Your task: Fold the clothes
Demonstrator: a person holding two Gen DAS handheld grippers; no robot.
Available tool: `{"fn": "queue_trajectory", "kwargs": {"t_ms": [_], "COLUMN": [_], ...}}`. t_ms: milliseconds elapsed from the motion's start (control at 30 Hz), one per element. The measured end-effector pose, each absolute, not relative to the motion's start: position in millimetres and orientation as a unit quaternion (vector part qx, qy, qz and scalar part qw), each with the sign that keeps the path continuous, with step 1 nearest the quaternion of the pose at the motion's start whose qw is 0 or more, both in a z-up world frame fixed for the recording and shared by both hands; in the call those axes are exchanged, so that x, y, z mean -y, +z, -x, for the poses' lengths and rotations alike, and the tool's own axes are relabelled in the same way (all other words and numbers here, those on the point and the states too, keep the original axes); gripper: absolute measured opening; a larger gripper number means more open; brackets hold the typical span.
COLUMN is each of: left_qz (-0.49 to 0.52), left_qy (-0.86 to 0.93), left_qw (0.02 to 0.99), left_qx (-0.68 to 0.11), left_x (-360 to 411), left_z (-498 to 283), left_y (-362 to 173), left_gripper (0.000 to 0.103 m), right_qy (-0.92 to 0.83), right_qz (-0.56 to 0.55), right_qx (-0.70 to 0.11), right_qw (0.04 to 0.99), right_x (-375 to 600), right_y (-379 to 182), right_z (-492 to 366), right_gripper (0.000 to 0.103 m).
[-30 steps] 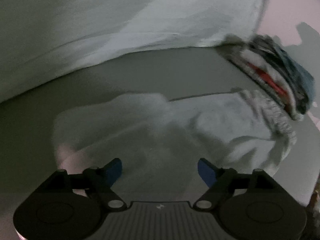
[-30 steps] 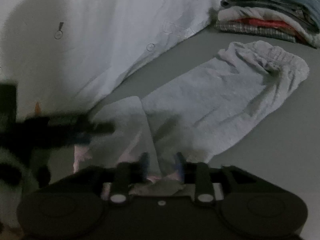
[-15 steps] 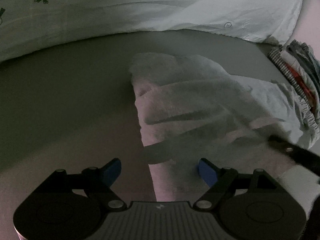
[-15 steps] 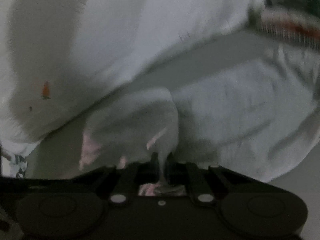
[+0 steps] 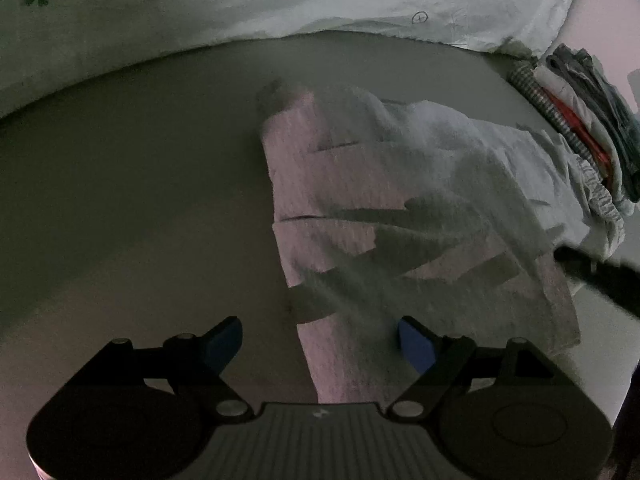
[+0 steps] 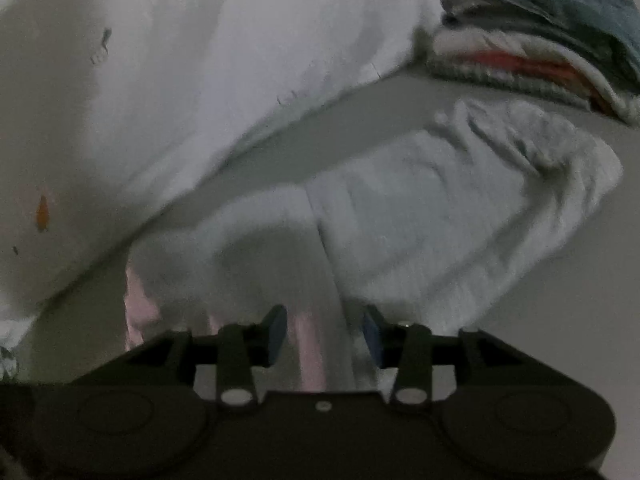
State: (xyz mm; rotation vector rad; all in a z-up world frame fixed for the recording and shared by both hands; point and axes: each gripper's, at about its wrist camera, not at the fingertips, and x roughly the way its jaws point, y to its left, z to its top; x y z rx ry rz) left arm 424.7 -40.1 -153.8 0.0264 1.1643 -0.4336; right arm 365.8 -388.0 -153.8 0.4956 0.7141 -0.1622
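A pale grey garment (image 5: 400,200) with a gathered elastic end lies folded over on the grey surface, its long fold edge running away from me. My left gripper (image 5: 320,344) stands open over the garment's near end, the cloth lying under and between its blue pads (image 5: 416,346). At the right edge of the left wrist view, the dark tip of my right gripper (image 5: 592,276) rests at the garment's side. In the right wrist view the same garment (image 6: 440,220) spreads ahead, and my right gripper (image 6: 324,334) is open with a strip of cloth lying between the jaws.
A stack of folded clothes (image 5: 580,132) (image 6: 540,60) sits past the garment's gathered end. White bedding with a carrot print (image 5: 240,8) (image 6: 200,80) is bunched along the far side. Bare grey surface (image 5: 120,200) lies left of the garment.
My right gripper, shut on the garment's edge half a second ago, has opened and let the cloth lie. The left gripper stayed open and moved a little nearer the garment.
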Motion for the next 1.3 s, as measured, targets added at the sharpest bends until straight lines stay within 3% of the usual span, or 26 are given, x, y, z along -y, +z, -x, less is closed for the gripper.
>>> {"fn": "queue_trajectory", "kwargs": {"t_ms": [33, 300, 333, 367, 400, 567, 667, 700, 800, 900, 967, 1033, 1133, 1300], "left_qz": [-0.008, -0.001, 0.001, 0.003, 0.005, 0.009, 0.006, 0.004, 0.003, 0.032, 0.06, 0.087, 0.128, 0.157], "left_qy": [-0.202, -0.191, -0.19, -0.189, -0.187, -0.189, -0.195, -0.197, -0.199, -0.199, -0.204, -0.203, -0.194, -0.185], "left_qw": [0.812, 0.813, 0.812, 0.812, 0.811, 0.811, 0.809, 0.808, 0.81, 0.81, 0.805, 0.802, 0.799, 0.797], "left_qx": [-0.548, -0.55, -0.551, -0.553, -0.554, -0.554, -0.554, -0.555, -0.552, -0.551, -0.553, -0.555, -0.555, -0.553], "left_x": [38, 39, 39, 40, 39, 37, 37, 37, 29, 10, -5, -21, -45, -69], "left_z": [-425, -433, -434, -436, -437, -436, -436, -436, -436, -435, -432, -428, -419, -405], "left_y": [-154, -153, -153, -153, -153, -154, -154, -154, -150, -146, -143, -141, -141, -137], "left_gripper": [0.085, 0.086, 0.086, 0.086, 0.086, 0.086, 0.087, 0.087, 0.087, 0.087, 0.087, 0.087, 0.098, 0.099], "right_qy": [-0.077, -0.028, -0.017, -0.009, -0.002, -0.034, -0.059, -0.066, -0.087, -0.088, -0.076, -0.051, -0.004, 0.11], "right_qz": [-0.234, -0.197, -0.193, -0.179, -0.164, -0.164, -0.145, -0.134, -0.099, -0.065, -0.037, -0.005, 0.049, 0.136], "right_qx": [-0.344, -0.352, -0.358, -0.365, -0.372, -0.352, -0.358, -0.358, -0.358, -0.344, -0.34, -0.335, -0.327, -0.343], "right_qw": [0.906, 0.915, 0.914, 0.914, 0.913, 0.921, 0.921, 0.922, 0.924, 0.933, 0.936, 0.941, 0.944, 0.923], "right_x": [391, 400, 398, 394, 389, 386, 377, 372, 358, 332, 303, 267, 209, 126], "right_y": [-154, -173, -176, -177, -178, -162, -164, -164, -163, -154, -147, -143, -149, -176], "right_z": [-376, -480, -490, -498, -507, -517, -513, -510, -499, -474, -450, -428, -393, -357], "right_gripper": [0.044, 0.044, 0.041, 0.03, 0.005, 0.005, 0.012, 0.018, 0.051, 0.059, 0.071, 0.072, 0.072, 0.072]}}
